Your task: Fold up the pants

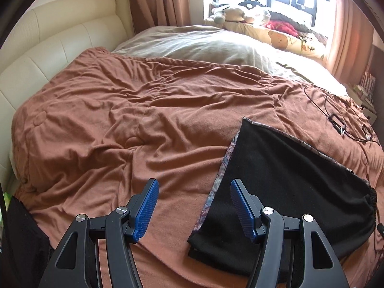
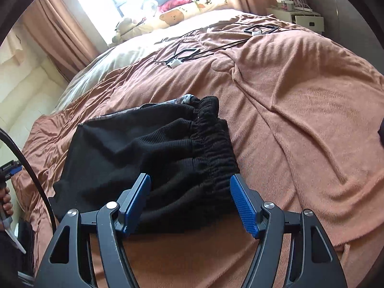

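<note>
Black pants (image 2: 148, 153) lie on the bed, on the brown blanket (image 1: 134, 110), already doubled into a compact slab. A patterned lining shows along the far edges.

Right claw (image 2: 190, 202): released, jaws spread wide, nothing held. The elastic waistband (image 2: 211, 144) sits directly ahead of it, its gathered edge running away from me, just inside the right fingertip (image 2: 242, 201). The left finger hangs over the black cloth; I cannot tell whether it touches.

Left claw (image 1: 194, 207): also released and empty. The pants lie to its right; its right fingertip (image 1: 242, 206) is over the slab's near corner, its left fingertip over bare blanket.

Long axis of the slab, as I judge it: from the waistband across toward the left claw's side. The right claw is the nearer one to the waistband, the left one nearer the opposite folded edge (image 1: 199, 242). A further fold would likely carry one end over the other.

Beyond the pants: loose black cables (image 2: 192, 52) on the blanket, well apart. No containers in play; a white bedside cabinet (image 2: 304, 21) stands beyond the cables, contents not readable.
</note>
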Tool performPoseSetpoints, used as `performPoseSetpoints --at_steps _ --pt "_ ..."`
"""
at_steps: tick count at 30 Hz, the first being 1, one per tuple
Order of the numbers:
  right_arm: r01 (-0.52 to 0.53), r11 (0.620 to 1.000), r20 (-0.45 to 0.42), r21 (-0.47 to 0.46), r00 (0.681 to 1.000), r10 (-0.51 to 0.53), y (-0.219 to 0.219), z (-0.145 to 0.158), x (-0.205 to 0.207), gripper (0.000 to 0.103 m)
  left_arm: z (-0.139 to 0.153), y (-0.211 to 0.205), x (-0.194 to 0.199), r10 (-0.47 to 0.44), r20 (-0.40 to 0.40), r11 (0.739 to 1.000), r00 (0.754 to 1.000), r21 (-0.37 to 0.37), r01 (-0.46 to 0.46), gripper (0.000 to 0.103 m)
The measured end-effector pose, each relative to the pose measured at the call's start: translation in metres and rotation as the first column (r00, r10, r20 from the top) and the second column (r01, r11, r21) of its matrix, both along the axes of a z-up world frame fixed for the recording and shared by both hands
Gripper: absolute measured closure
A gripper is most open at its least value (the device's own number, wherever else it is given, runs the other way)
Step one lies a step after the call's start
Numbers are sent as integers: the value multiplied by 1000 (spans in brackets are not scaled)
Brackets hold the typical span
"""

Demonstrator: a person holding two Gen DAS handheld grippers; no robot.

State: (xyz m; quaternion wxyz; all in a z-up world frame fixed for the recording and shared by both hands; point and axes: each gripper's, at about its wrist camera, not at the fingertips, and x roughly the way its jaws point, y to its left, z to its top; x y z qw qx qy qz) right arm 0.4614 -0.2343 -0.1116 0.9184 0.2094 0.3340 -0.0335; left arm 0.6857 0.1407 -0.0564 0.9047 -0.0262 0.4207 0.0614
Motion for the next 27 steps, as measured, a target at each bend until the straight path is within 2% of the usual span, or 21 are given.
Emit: performPoseSetpoints --at_steps 3,7,13,18,20,21,22,24,27 --pt "36 998 23 42 999 -37 -9 -1 -15 36 1 -3 -17 -4 -2 1000 1000 -14 4 39" --pt "27 995 37 100 999 -31 -17 -4 -30 36 -2 -12 -38 -15 4 1000 1000 -23 15 39" --pt "43 966 25 255 998 -51 -39 -23 -42 36 -4 -23 -66 31 54 996 998 -86 -26 39" --pt "51 941 26 334 998 -63 -53 -34 -41 36 -17 -29 -79 76 37 984 996 -162 -69 39" --pt "53 934 15 353 998 -63 -55 -40 -38 41 -23 -28 -85 103 44 976 994 -197 -93 39" --pt "51 929 8 368 998 -58 -56 -43 -37 48 -25 -27 -88 121 51 974 991 -199 -108 39" --pt "46 921 3 387 999 -51 -57 -46 -35 51 -26 -27 -91 143 58 972 988 -199 -129 39" --pt "38 905 -1 423 999 -41 -58 -50 -32 51 -31 -27 -95 157 63 966 986 -218 -140 39" --pt "39 902 -11 429 999 -37 -58 -53 -27 51 -44 -25 -96 169 61 957 984 -247 -150 39"
